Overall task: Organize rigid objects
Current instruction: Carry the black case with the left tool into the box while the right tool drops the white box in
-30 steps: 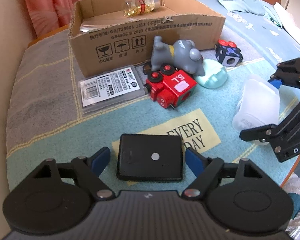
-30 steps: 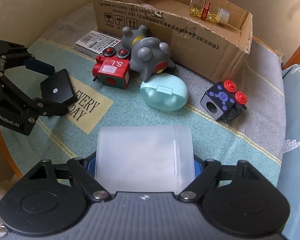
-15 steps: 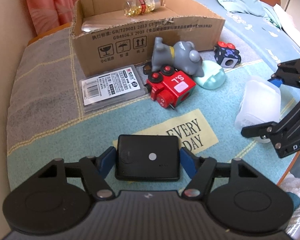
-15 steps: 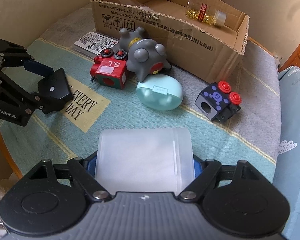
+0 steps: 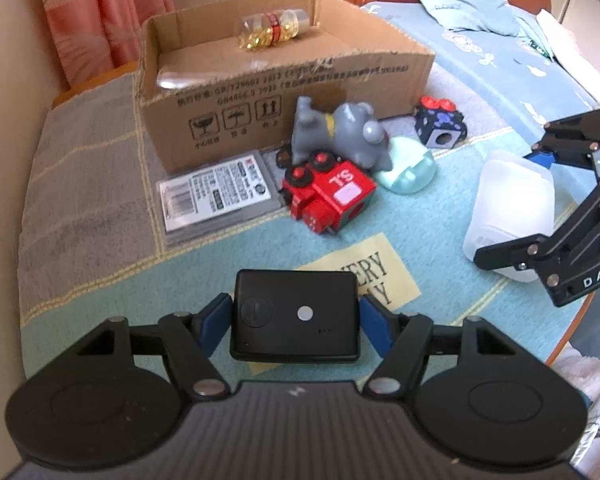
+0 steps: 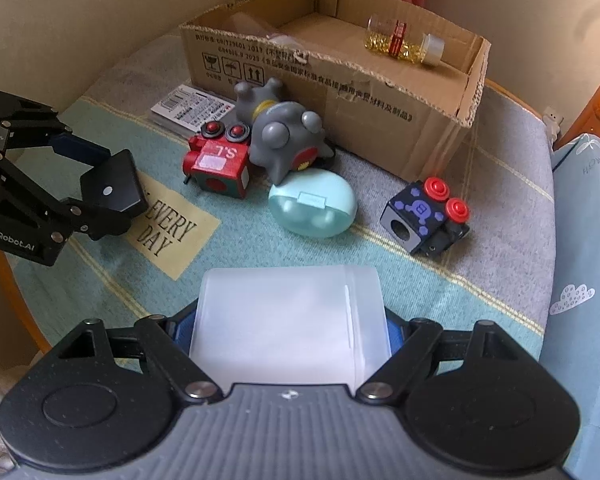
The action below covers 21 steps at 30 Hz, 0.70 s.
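Both claws tilted down, gripping

Bottle (image 5: pixel 274 30) in cardboard box (image 5: pixel 284 92); toy train (image 5: pixel 326 196), elephant figure (image 5: pixel 340 134), oval case (image 5: pixel 408 170) clustered before box.

1. Warm daylight, fairly bright; sunlit patch on cardboard box (image 5: pixel 284 76) floor.
2. Soft, short shadows under toys.
3. Slight motion blur across left wrist view; printed box text smeared.
4. Strong fisheye curvature, dark vignette at corners.
5. Mild glare on translucent white container (image 6: pixel 288 320).
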Tool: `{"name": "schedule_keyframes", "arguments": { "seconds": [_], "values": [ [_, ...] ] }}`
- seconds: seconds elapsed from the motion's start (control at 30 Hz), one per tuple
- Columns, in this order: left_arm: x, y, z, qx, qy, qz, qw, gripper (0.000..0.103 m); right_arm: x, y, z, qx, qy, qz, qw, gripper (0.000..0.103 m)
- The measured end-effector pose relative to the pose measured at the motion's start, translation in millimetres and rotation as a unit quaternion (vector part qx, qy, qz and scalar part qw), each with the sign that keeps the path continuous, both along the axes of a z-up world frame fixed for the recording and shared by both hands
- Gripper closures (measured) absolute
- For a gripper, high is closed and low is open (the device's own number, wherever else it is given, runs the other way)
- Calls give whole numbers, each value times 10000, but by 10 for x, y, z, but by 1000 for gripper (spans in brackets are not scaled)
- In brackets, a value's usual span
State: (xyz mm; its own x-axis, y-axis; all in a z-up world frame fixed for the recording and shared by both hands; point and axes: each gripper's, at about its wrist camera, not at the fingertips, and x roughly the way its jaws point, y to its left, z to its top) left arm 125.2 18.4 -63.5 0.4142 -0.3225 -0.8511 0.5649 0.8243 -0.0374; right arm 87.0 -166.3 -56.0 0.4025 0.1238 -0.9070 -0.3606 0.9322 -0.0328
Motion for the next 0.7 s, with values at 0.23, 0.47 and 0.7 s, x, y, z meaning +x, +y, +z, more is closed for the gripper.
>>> {"name": "schedule_keyframes", "arguments": {
  "seconds": [0.23,0.47,0.7],
  "values": [
    [24,-34,0,-26,27,-1,10000,34,19,11,-85,23,76,-70,9999,17],
    [5,-17,60,-67,-13,-23,10000,34,-21,35,-43,56,43,-22,10000,17],
    [84,-68,404,-277,-250,-173,9992,34,91,-25,344,138,-271,114,9995,17]
  ]
}}
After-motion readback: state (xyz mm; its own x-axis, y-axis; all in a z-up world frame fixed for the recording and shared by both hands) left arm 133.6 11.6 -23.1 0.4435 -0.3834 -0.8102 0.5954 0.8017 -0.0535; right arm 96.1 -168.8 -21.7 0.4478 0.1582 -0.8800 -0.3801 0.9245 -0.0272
